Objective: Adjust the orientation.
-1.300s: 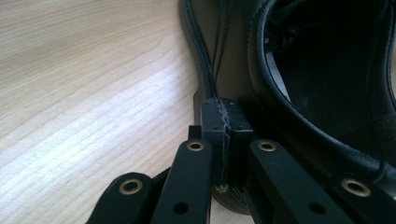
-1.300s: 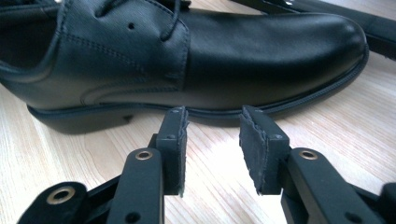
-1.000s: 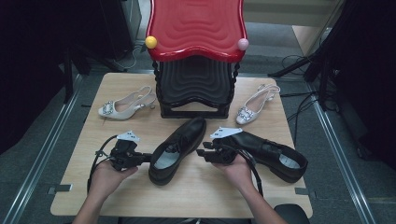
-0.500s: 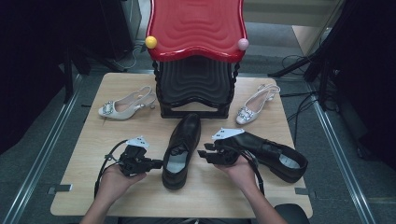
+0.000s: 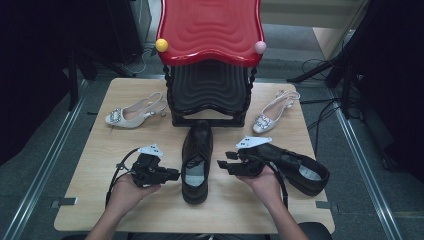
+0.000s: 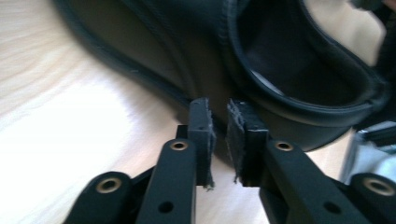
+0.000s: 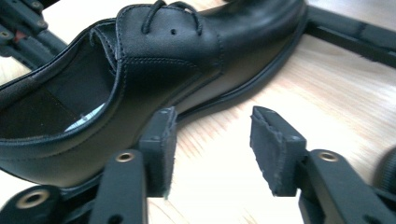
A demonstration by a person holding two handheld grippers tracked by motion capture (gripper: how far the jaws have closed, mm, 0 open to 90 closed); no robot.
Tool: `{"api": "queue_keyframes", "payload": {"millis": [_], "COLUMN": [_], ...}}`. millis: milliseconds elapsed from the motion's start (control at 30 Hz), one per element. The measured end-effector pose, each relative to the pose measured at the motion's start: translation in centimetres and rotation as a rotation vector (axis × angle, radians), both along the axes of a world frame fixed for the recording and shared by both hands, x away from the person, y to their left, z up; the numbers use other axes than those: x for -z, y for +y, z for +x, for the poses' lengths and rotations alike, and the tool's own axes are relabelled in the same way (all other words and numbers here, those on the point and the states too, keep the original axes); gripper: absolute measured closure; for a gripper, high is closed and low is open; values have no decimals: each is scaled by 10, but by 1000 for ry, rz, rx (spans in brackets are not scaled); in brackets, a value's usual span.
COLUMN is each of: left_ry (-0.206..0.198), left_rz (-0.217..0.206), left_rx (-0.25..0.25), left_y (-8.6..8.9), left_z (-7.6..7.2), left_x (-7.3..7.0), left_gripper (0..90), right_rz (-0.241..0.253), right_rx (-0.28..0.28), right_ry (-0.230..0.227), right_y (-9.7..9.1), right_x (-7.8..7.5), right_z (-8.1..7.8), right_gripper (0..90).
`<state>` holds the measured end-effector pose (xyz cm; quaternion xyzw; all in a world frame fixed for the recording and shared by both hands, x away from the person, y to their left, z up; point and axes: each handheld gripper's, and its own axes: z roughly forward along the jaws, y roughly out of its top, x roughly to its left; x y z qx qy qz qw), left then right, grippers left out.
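High view: both hands rest low on the table, left gripper (image 5: 172, 175) and right gripper (image 5: 222, 164) flanking the black shoe (image 5: 196, 160), jaws just opening, gripping nothing.

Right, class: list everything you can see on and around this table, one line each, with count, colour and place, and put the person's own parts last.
Black lace-up shoe: one, black, table centre, toe toward the rack, between the two grippers.
Second black shoe: one, black, right side of the table, behind the right gripper.
Left slingback shoe: one, pale with a jewelled buckle, far left of the table.
Right slingback shoe: one, pale with a jewelled buckle, far right of the table.
Shoe rack: one, red top tier over black tiers, far edge, centre.
Knobs: yellow knob and pink knob, front corners of the red tier.
Table: one, light wood.
Left gripper: black, jaws slightly apart, just opening, at the central shoe's side.
Right gripper: black, jaws open, nothing between.
Hands: left hand, right hand.
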<state>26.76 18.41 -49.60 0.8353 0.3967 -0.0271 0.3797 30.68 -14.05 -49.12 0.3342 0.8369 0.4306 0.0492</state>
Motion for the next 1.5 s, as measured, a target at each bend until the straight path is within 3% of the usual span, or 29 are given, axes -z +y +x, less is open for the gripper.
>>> {"api": "queue_keyframes", "payload": {"millis": [100,233,367,533,700,833,900,1000,1167,1500], "left_ry": [26,18,24,25,-1,-2,4,-22,-13,-3], "left_rz": [1,23,-1,-16,17,-10,7,33,25,7], "left_rx": [-15,-32,-54,-52,-47,-59,-49,-41,-37,-45], "left_y": [3,5,8,9,6,5,3,0,0,0], "left_z": [5,12,19,26,32,39,42,44,50,55], "left_x": [1,3,4,3,1,6,6,3,3,5], "left_gripper": [651,497,459,452,449,445,448,453,453,458], "right_rz": [-1,4,-16,-15,-44,-62,-65,-62,-84,-49], "right_rx": [12,20,3,27,60,75,97,113,137,186], "right_ry": [-18,-37,-38,-19,-28,-12,-2,-3,-20,-27], "right_y": [-8,-19,-28,-40,-52,-61,-67,-72,-82,-109], "right_x": [-4,-10,-10,-11,-14,-12,-13,-15,-16,-25], "right_z": [-3,-7,-9,-12,-18,-20,-23,-25,-28,-34], "right_gripper": [482,452,428,432,432,430,430,432,434,442]}}
